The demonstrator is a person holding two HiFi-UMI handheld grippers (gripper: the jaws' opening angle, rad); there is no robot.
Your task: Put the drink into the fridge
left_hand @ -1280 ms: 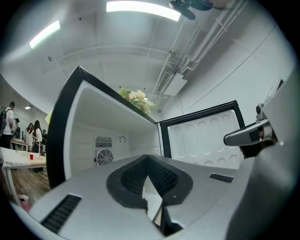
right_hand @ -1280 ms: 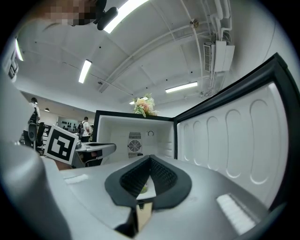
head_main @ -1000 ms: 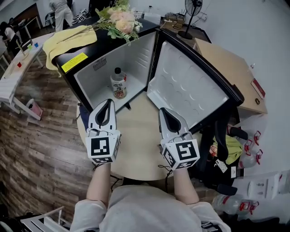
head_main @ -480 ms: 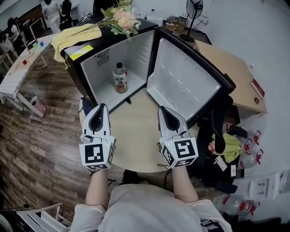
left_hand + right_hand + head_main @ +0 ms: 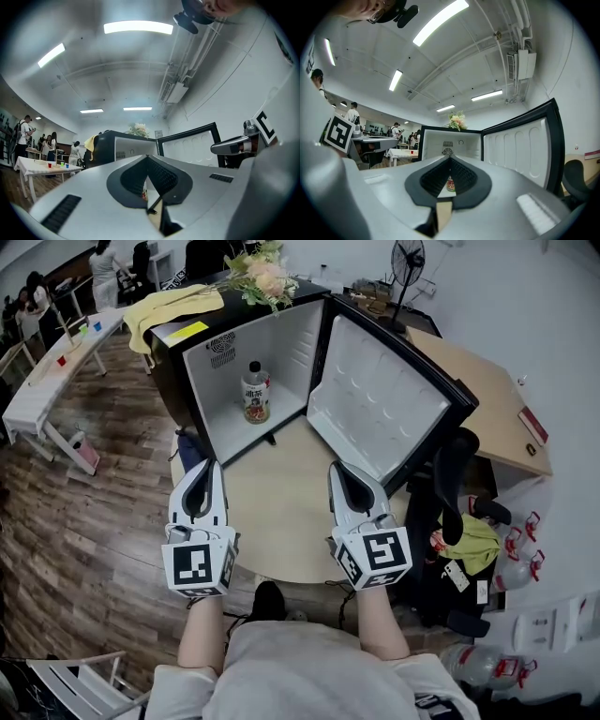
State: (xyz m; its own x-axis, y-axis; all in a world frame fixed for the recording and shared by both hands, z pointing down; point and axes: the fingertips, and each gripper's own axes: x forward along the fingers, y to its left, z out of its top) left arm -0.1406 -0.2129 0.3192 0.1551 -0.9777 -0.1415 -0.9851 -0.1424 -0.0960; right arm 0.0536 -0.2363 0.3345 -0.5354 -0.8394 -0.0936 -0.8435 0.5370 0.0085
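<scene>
Since the bottle (image 5: 255, 392) stands inside the fridge (image 5: 286, 348), upper centre, and left gripper (image 5: 208, 468) and right gripper (image 5: 338, 471) are both closed, empty, lower frame, risk: door (image 5: 380, 401) left open, or slammed, toppling bottle.

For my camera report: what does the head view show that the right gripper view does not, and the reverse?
Only head view: the yellow cloth, the black standing fan. Only right gripper view: the long ceiling lamps. Both: the open black fridge with white inside, the white-capped drink bottle standing in it, the pale flowers on top.
</scene>
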